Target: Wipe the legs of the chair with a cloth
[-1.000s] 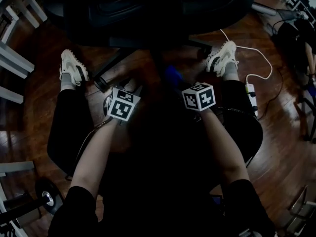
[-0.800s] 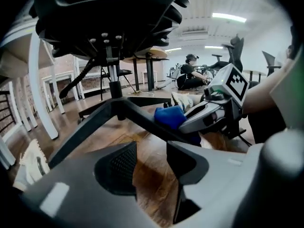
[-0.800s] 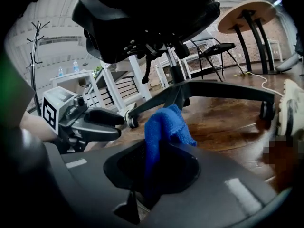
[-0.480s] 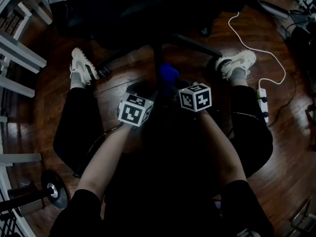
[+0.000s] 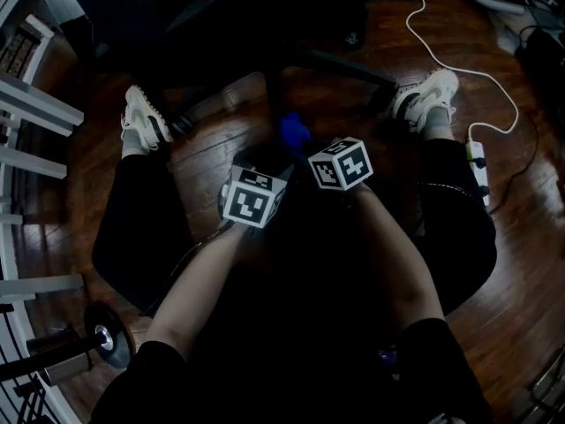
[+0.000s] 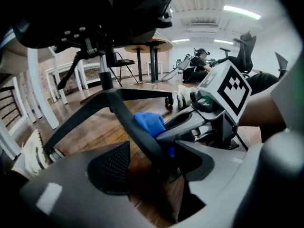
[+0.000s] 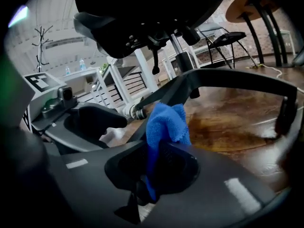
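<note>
Gripping blue cloth (image 7: 165, 121) in right claw (image 7: 151, 175). Straddling chair leg (image 6: 124, 120) with left claw (image 6: 156, 158), jaws just opened, not clamped.

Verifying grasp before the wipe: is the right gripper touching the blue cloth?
Touching. The right gripper view shows the blue cloth pinched between the jaws of the right gripper, its top bunched above them.

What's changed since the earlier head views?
The left hand-held gripper has moved in toward the right hand-held gripper, and its jaws have just been opening, with the chair leg between them. Unchanged: the right one stays shut on the blue cloth.
</note>
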{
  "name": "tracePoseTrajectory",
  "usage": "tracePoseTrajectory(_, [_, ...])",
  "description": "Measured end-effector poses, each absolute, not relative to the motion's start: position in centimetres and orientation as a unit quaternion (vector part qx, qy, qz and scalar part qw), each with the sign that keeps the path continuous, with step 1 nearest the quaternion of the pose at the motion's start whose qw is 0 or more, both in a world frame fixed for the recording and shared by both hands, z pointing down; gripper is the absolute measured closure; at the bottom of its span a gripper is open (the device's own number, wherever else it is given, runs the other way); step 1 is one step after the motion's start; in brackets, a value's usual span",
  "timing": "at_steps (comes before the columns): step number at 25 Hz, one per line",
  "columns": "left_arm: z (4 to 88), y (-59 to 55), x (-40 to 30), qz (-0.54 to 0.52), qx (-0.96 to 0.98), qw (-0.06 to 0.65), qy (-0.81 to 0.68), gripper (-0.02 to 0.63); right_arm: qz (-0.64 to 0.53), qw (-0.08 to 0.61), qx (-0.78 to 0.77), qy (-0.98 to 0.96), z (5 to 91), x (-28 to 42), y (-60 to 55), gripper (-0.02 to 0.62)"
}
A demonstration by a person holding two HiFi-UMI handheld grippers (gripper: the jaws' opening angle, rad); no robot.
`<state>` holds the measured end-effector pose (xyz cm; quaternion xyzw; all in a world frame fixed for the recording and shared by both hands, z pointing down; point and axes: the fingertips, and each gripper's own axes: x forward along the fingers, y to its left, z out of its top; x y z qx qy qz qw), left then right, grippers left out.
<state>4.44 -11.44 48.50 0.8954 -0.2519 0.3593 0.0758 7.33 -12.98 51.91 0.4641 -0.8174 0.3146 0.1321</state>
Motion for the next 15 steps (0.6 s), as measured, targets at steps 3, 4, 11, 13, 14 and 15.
tracePoseTrajectory(3, [48.5,-11.6,2.7,0.35,0.892,0.093,-0.269,0.318,0.313,0.145,0.473,-0.811,51.6,7.0,-13.6,0.534])
tracePoseTrajectory(4, [48.6,-11.6,2.4,0.349,0.891,0.098,-0.272,0.318,0.313,0.146,0.475,-0.809,51.5,6.7,-13.7,0.534])
tracePoseTrajectory(11, [48.4,-12.3,1.1,0.353,0.886,0.076,-0.291,0.318,0.341,0.083,0.476,-0.807,52.1,4.0,-14.1,0.531])
tracePoseTrajectory(13, [48.4,-12.9,0.4,0.359,0.883,0.062,-0.296,0.318,0.333,0.085,0.468,-0.814,51.9,3.0,-14.6,0.531])
tracePoseTrajectory(14, [48.5,-13.3,0.1,0.362,0.881,0.057,-0.3,0.318,0.327,0.087,0.466,-0.817,51.8,3.0,-14.9,0.525])
tracePoseTrajectory(15, [48.8,-13.9,-0.2,0.367,0.878,0.051,-0.304,0.318,0.319,0.088,0.471,-0.818,51.5,3.5,-15.5,0.525])
